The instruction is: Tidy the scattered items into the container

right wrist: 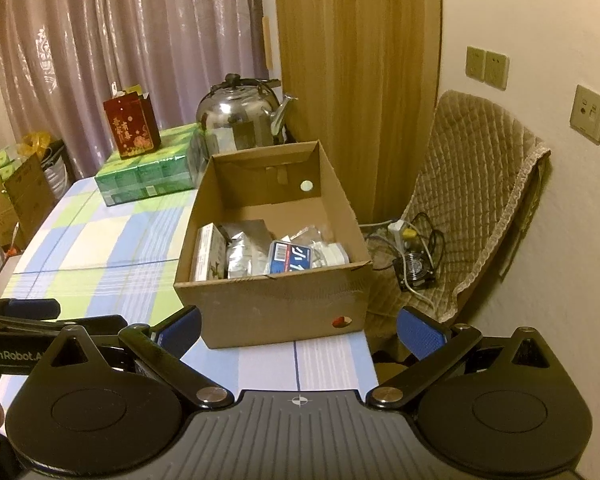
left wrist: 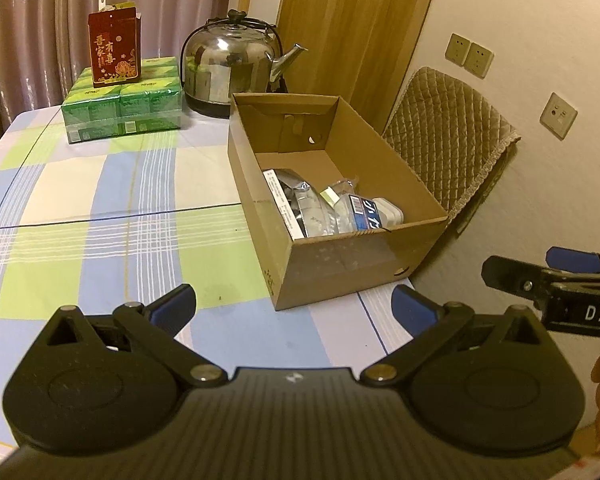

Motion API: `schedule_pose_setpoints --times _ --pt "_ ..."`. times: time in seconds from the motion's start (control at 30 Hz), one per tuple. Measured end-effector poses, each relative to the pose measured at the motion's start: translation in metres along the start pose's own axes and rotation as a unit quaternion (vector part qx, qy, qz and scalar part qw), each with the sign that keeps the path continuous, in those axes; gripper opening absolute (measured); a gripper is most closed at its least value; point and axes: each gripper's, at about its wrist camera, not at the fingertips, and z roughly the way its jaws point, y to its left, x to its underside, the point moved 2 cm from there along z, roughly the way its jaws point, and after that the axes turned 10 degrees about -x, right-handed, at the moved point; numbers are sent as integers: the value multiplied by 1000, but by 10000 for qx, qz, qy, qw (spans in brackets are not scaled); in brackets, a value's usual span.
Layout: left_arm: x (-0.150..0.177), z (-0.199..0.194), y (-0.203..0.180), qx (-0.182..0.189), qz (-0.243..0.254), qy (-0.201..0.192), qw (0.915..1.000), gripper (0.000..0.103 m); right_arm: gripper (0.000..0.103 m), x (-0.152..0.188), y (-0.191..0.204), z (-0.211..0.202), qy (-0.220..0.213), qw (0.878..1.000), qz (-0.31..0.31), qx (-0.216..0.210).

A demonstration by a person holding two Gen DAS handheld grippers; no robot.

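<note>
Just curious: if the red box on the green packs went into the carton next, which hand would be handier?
Probably the left gripper: the red box sits left of the carton. Both grippers are open and empty.

**Readable lettering in the scene**

On the red carton [left wrist: 115, 53] that stands on the green packs at the far left of the bench, gold Chinese characters read "吾家有喜". The side of the right hand-held gripper [left wrist: 496, 270], seen at the right edge of the left wrist view, carries white capitals "DAS", cut off by the frame. The side of the left hand-held gripper [right wrist: 36, 306], at the left edge of the right wrist view, reads "GenRobot.A", partly hidden. Inside the cardboard box [right wrist: 260, 308], a blue packet [right wrist: 290, 261] bears large white strokes and a barcode, too blurred to read.
</note>
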Motion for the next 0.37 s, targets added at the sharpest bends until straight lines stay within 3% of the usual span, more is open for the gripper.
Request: schedule_pose_setpoints --times 0.37 --pt "5 2 3 -97 -18 -70 9999 102 101 6 2 5 61 10000 -11 5"
